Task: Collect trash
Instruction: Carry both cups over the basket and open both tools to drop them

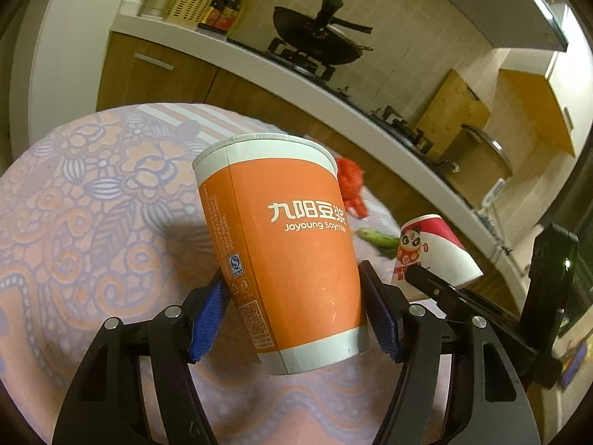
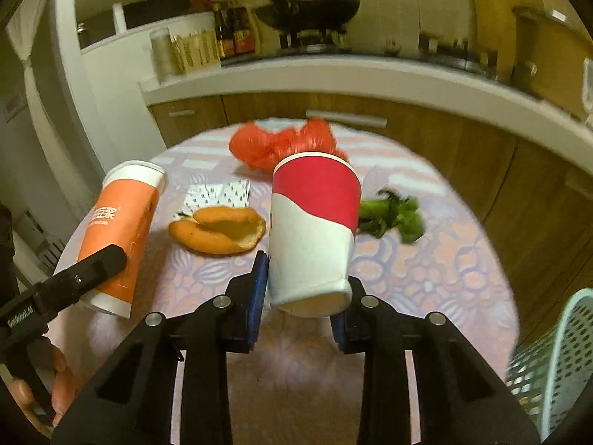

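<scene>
A tall orange soymilk paper cup (image 1: 292, 244) stands tilted between the blue pads of my left gripper (image 1: 292, 274), which is shut on its lower half, with the cup held off the tablecloth. My right gripper (image 2: 307, 270) is shut on the base of a red and white paper cup (image 2: 311, 230), which is also off the table. In the right wrist view the orange cup (image 2: 118, 237) shows at the left. On the table lie a split bread roll (image 2: 218, 230), a printed paper packet (image 2: 218, 193), a crumpled red plastic bag (image 2: 281, 144) and a green vegetable scrap (image 2: 393, 215).
The round table wears a floral pink cloth (image 2: 426, 278). A pale green mesh basket (image 2: 556, 363) stands at the lower right beside the table. Behind runs a kitchen counter (image 2: 370, 78) with a wok, bottles and wooden cabinets. A hand (image 2: 59, 389) shows at the lower left.
</scene>
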`<state>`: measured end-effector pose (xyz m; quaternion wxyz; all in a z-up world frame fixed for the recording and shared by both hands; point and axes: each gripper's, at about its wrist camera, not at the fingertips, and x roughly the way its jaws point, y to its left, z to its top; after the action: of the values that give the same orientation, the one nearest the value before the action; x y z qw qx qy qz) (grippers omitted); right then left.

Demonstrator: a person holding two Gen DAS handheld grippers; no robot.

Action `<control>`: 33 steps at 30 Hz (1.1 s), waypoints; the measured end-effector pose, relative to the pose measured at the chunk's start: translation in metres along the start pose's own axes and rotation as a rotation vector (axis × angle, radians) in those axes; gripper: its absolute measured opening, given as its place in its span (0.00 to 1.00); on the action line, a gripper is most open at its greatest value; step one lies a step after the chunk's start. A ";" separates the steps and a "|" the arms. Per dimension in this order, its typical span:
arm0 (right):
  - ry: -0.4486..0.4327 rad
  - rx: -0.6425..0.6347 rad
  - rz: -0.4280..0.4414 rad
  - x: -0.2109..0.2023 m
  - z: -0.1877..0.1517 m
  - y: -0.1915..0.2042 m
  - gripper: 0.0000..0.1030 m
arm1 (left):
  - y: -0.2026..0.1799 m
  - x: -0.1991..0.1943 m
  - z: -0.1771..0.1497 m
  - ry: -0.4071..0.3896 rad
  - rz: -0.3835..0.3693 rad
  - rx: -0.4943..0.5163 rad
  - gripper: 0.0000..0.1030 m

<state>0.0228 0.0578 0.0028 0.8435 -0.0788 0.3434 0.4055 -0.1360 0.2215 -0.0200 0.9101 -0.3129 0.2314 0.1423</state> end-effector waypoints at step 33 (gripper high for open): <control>-0.195 0.404 -0.313 -0.166 -0.083 -0.233 0.26 | -0.285 0.110 -0.083 0.314 -0.389 0.363 0.64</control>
<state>0.0800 -0.2343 0.0136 0.9236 0.0783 0.3182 0.1990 0.0451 -0.0368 0.0098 0.9144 -0.2018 0.3265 -0.1285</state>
